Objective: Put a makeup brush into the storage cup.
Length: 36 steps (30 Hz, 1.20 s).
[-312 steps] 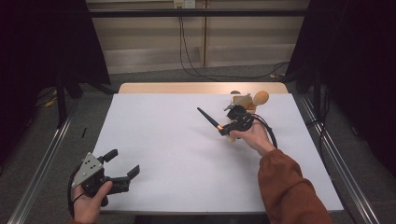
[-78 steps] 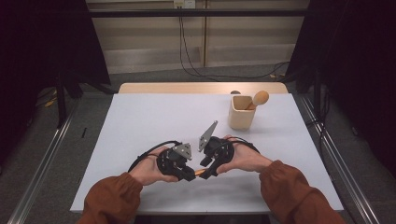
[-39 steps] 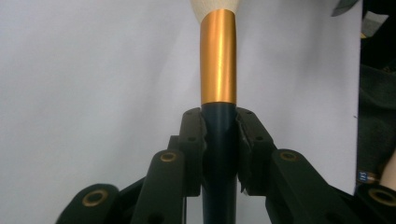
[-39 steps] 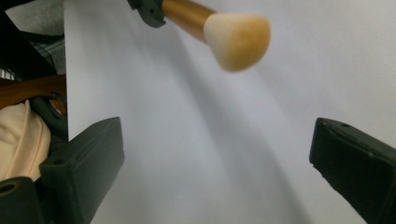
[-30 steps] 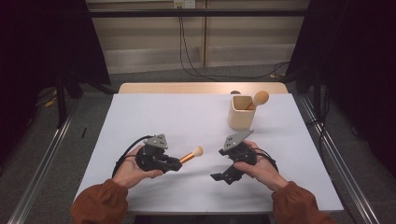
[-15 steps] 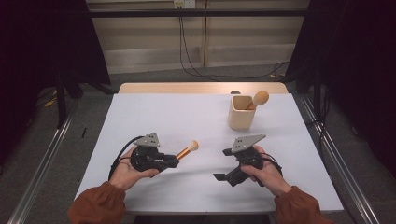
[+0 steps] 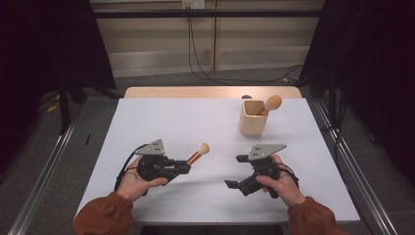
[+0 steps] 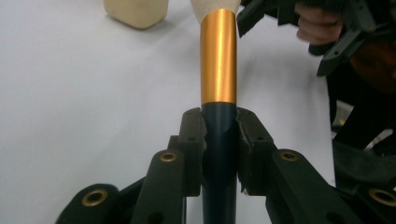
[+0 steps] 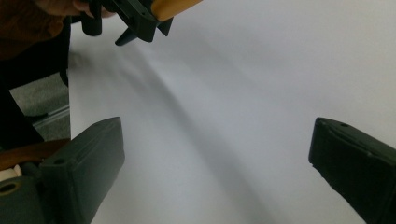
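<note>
My left gripper (image 7: 186, 168) is shut on the dark handle of a makeup brush (image 7: 198, 152). Its gold ferrule and cream head point up and to the right above the white table (image 7: 161, 122). In the left gripper view both pads (image 8: 194, 135) press the handle of the brush (image 8: 218, 60). My right gripper (image 7: 235, 171) is held over the table's front right, open, with nothing between its jaws. In the right gripper view only bare table lies between the fingers of that gripper (image 9: 215, 154). The left gripper (image 9: 135, 18) shows at the top there.
A pale wooden cup (image 7: 253, 120) stands at the back right with a second round-headed brush (image 7: 272, 103) leaning in it. In the left gripper view the cup (image 8: 135, 10) shows at the top edge. Metal rails run along both sides of the table.
The brush passed from my right gripper to my left, and the hands drew apart. In the last second the brush head tilted up a little and the right hand slid slightly toward the front.
</note>
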### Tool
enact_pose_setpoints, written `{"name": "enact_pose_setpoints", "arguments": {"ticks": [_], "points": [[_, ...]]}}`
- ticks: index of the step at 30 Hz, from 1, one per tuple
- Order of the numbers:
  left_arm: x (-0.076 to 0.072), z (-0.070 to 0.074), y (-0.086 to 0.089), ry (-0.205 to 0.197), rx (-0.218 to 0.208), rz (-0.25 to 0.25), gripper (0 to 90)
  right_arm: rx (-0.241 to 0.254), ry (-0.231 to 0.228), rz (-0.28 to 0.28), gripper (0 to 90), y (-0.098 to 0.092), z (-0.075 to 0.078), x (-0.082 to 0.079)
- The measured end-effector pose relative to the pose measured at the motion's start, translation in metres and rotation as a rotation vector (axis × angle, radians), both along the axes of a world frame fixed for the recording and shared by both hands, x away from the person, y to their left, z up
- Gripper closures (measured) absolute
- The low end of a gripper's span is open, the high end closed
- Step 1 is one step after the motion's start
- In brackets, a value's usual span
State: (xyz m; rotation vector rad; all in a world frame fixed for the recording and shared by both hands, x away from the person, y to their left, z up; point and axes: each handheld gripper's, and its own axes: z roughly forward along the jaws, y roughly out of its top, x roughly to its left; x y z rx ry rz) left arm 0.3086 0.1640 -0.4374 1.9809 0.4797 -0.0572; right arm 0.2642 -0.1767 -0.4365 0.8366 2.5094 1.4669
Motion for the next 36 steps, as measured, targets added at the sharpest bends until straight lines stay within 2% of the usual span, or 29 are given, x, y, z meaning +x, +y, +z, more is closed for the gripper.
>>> {"name": "enact_pose_setpoints", "arguments": {"ticks": [2,4,6,8,9,11,14,16,19,24,29,31,36], "points": [[0.000,0.000,0.001,-0.008,-0.015,0.006,74.3,0.020,-0.013,-0.012,3.6,0.000,-0.001,-0.001],[-0.001,0.001,0.001,-0.016,-0.036,0.000,74.3,0.015,-0.014,-0.013,3.8,-0.001,-0.001,-0.001],[-0.003,0.002,0.000,-0.032,-0.047,-0.005,74.3,0.041,-0.010,-0.025,3.9,-0.001,-0.002,-0.001],[-0.005,0.003,-0.001,-0.045,-0.071,-0.015,74.3,0.051,-0.030,-0.033,3.9,-0.001,-0.002,-0.003],[-0.006,0.004,-0.002,-0.059,-0.068,-0.015,74.3,0.051,-0.041,-0.036,3.8,-0.001,-0.002,-0.003],[-0.006,0.004,-0.002,-0.058,-0.078,-0.020,74.2,0.081,-0.047,-0.040,3.8,0.000,-0.002,-0.004],[-0.006,0.003,-0.003,-0.063,-0.087,0.000,74.1,0.145,-0.058,-0.053,3.3,-0.001,0.000,-0.003],[-0.006,0.004,-0.004,-0.067,-0.112,0.013,74.1,0.162,-0.065,-0.064,3.1,-0.001,0.000,-0.002],[-0.006,0.004,-0.004,-0.069,-0.134,0.020,74.1,0.153,-0.077,-0.077,3.0,-0.001,-0.001,-0.002],[-0.008,0.004,-0.006,-0.063,-0.164,0.020,74.0,0.157,-0.077,-0.065,3.1,0.001,-0.002,-0.001],[-0.010,0.006,-0.008,-0.073,-0.187,0.009,74.0,0.214,-0.082,-0.049,4.9,0.002,-0.002,0.000],[-0.011,0.006,-0.010,-0.076,-0.197,-0.009,74.0,0.232,-0.097,-0.046,4.9,0.003,0.000,-0.001],[-0.013,0.007,-0.014,-0.085,-0.213,-0.011,74.0,0.269,-0.125,-0.017,4.9,0.006,0.007,-0.003]]}}
